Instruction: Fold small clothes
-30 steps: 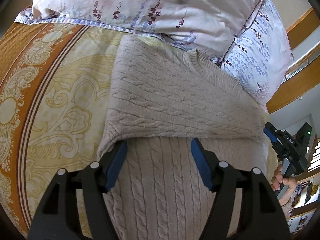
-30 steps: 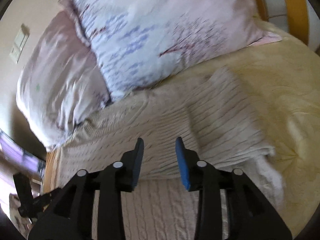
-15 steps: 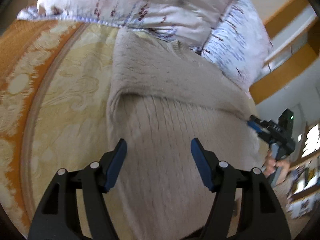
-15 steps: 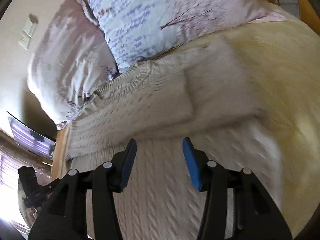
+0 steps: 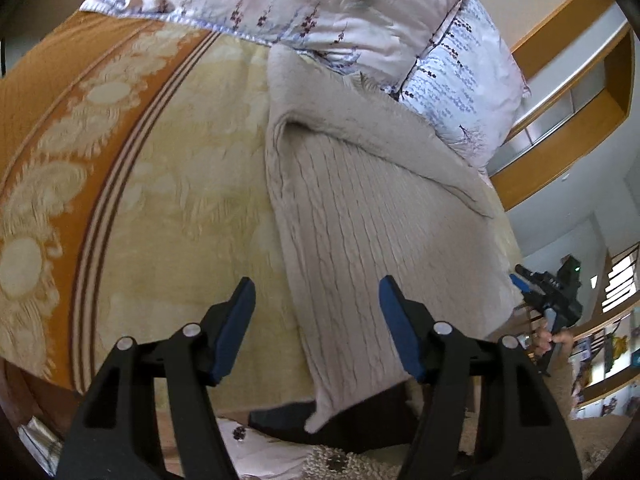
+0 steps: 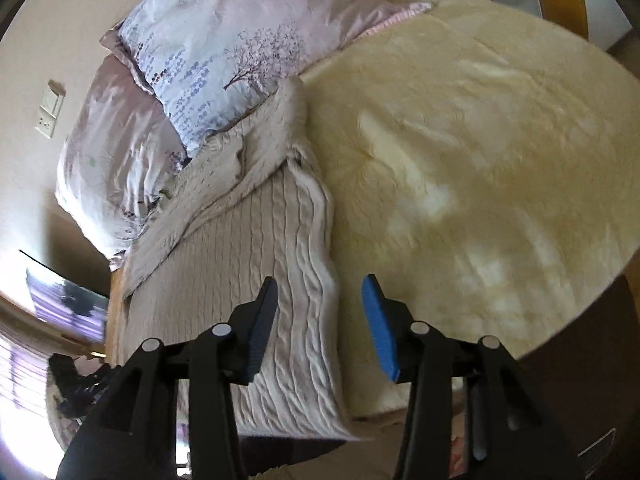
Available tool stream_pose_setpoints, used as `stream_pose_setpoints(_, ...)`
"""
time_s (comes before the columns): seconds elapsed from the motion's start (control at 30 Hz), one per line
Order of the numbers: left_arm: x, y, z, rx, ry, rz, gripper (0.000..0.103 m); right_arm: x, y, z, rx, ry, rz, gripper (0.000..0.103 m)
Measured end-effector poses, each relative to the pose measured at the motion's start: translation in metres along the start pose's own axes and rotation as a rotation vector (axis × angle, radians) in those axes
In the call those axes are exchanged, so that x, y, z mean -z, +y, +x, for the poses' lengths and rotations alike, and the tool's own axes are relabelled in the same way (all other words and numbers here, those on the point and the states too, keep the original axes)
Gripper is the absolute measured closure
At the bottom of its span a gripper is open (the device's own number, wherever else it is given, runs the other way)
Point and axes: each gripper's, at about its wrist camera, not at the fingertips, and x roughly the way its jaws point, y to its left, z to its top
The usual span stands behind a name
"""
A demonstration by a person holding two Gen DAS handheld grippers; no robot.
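Note:
A beige cable-knit sweater [image 5: 360, 208] lies on the bed, its far part folded over toward me below the pillows, its near hem hanging over the bed's front edge. It also shows in the right wrist view [image 6: 248, 248]. My left gripper [image 5: 316, 304] is open and empty, above the sweater's near left edge. My right gripper [image 6: 320, 312] is open and empty, above the sweater's near right edge. The right gripper also shows at the far right of the left wrist view [image 5: 548, 292].
Two floral pillows [image 5: 320, 4] [image 6: 224, 40] lie at the head of the bed, touching the sweater's far edge. The yellow and orange patterned bedspread [image 5: 120, 184] spreads left; a cream blanket [image 6: 480, 160] spreads right. A wooden frame [image 5: 560, 120] stands behind.
Both grippers have pulled back toward the bed's near edge, away from the fold. The right gripper's jaws have opened wider. The sweater's fold stays where it was laid.

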Motion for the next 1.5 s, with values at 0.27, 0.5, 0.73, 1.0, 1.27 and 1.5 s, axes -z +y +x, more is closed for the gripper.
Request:
stream_pose_setpoints(0.27, 0.020, 0.003, 0.004, 0.089, 0.017, -0.042, 0.058, 0.023, -0.011, 0.004, -0.160, 0.075, 0.055, 0.067)
stream_pose_setpoints(0.5, 0.047, 0.006, 0.006, 0.234, 0.024, -0.092, 0.070, 0.049, -0.017, 0.000, -0.301, 0.098, 0.074, 0.068)
stream_pose_setpoints(0.73, 0.072, -0.002, 0.003, 0.264, 0.024, -0.069, 0.070, 0.075, -0.009, -0.010, -0.341, 0.141, -0.003, 0.069)
stream_pose_setpoints(1.0, 0.087, -0.016, 0.020, 0.203, 0.096, -0.004, 0.071, 0.099, 0.008, 0.001, -0.266, 0.231, -0.123, 0.074)
stream_pose_setpoints(1.27, 0.086, -0.021, 0.019, 0.180, 0.088, 0.031, 0.096, 0.088, 0.021, -0.025, -0.315, 0.090, -0.169, 0.095)
stream_pose_setpoints(1.5, 0.055, -0.023, -0.015, 0.158, -0.056, 0.066, 0.097, 0.068, 0.040, -0.066, -0.264, -0.201, -0.247, 0.095)
